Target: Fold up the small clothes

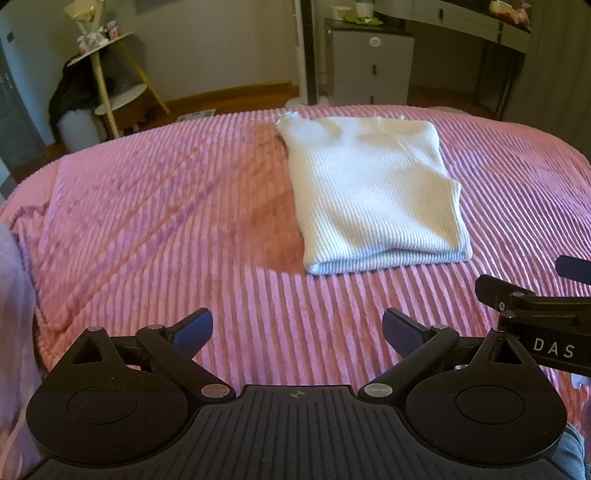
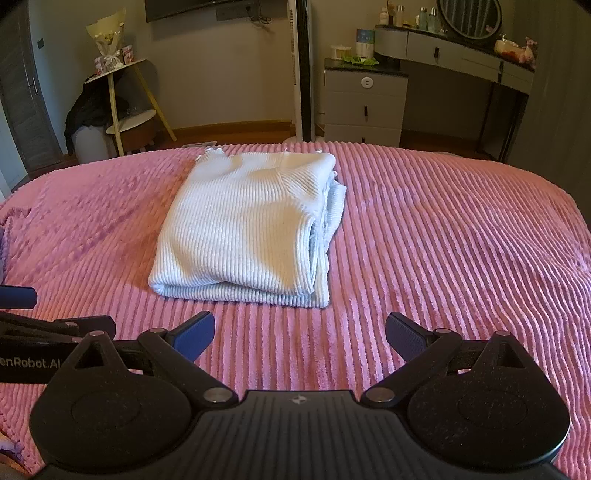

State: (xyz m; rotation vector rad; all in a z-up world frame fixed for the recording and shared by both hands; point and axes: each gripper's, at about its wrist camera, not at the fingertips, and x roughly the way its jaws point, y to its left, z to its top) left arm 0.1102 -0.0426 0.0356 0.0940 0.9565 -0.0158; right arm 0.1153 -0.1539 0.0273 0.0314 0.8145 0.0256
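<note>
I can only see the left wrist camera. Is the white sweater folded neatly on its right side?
Observer: Mostly. The right wrist view shows the right edge of the white ribbed knit sweater, with several folded layers stacked a bit unevenly.
Operator: Is my right gripper holding anything?
Observer: No. The right gripper is open, with only the pink ribbed blanket between its fingers, short of the sweater.
Operator: What's on the grey table at the back?
Observer: An oval mirror stands on the grey dressing table. Your view cuts it off.
</note>
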